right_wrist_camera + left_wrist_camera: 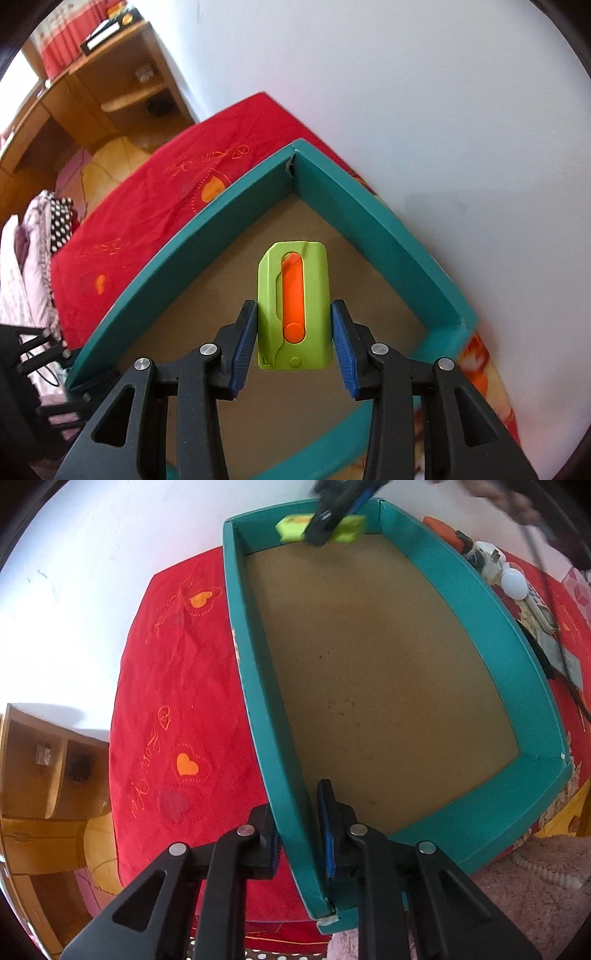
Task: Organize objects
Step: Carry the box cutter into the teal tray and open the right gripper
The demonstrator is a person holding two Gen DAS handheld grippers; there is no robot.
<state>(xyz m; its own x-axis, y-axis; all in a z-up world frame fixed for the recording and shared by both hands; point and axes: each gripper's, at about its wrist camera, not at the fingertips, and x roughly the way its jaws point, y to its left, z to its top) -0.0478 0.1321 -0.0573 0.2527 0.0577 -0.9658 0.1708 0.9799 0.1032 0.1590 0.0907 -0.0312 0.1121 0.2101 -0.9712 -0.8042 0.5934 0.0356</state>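
Note:
A teal box (480, 602) with a brown cardboard floor sits on a red cloth. My left gripper (299, 834) is shut on the box's near left wall, one finger outside and one inside. My right gripper (293, 332) holds a lime-green toy with an orange slider (293, 302) between its blue pads, over the box's far corner (295, 158). In the left wrist view the green toy (291, 526) and the right gripper (328, 515) show at the box's far end.
Beyond the box's right wall lie a white round object (513, 583), a white plug-like item (487, 555) and an orange-handled tool (441, 526). A wooden shelf unit (48, 760) stands at the left. A white wall runs behind the red cloth (177, 686).

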